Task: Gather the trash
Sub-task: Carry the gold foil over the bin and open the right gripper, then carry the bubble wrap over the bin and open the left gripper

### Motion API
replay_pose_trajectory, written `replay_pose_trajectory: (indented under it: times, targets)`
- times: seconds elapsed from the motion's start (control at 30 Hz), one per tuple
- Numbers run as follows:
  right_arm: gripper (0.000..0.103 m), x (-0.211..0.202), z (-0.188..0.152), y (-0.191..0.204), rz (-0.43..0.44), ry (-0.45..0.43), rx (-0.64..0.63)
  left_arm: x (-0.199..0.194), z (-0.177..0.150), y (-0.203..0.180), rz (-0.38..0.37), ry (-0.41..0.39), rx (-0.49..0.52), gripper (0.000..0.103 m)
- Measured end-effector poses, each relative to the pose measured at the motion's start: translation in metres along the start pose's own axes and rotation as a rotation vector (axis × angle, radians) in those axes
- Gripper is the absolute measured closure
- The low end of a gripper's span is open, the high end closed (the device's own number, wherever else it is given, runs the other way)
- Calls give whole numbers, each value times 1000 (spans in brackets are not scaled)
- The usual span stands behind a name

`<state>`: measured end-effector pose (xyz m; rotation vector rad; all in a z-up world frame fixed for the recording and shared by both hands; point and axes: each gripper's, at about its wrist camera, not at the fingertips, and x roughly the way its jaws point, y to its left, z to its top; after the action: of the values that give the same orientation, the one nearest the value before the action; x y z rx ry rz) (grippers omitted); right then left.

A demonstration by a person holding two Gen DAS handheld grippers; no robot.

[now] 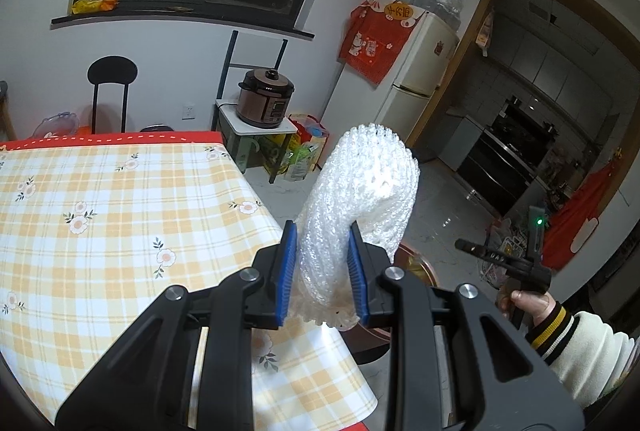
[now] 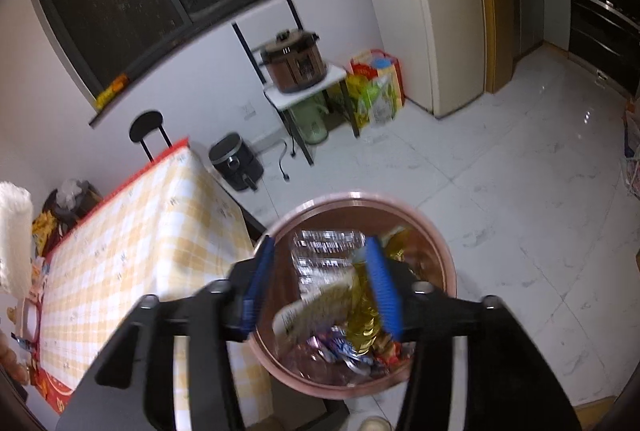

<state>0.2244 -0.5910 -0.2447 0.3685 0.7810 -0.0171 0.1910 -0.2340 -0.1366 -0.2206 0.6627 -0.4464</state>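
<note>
In the left wrist view, our left gripper sits at lower centre, its blue pads clenched on a white foam net sleeve that rises and curls toward the upper right. To its left, the table with the yellow checked, flowered cloth fills the frame's left side. At the lower right edge a hand in a cream sleeve with striped cuff holds the other gripper's black handle.

In the right wrist view, which is blurred, our right gripper hangs at lower centre directly above the round copper-coloured trash bin. Its jaws stand apart and released, with no pad pressing on anything; a pale wrapper shows blurred between them, over the bin's mouth. Inside the bin lie a clear plastic container, a yellow piece and colourful wrappers. The foam sleeve appears again at the far left edge, above the table.
</note>
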Motion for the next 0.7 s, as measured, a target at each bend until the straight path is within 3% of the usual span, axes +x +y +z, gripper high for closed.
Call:
replay_pose_trajectory:
  times: [0.07,0.13,0.2,0.47,0.7]
  targets:
    - [40,-11,7,2,-12,-28,-3,2,2,-5,-13,0,8,76]
    - [19,-27,13,4,-17,-71,3,5,4,-11,-26,2,21,76]
    - [6,-49,20,8,-24,-134,6,8,6,-18,-46,7,37,76]
    - [5,-113,33,12,-66,-252,-5,33,14,-57,-127,39,100,75]
    - [5,-147,37,-2,-84,-282,-4,76,6,-102,-209,112,144,75]
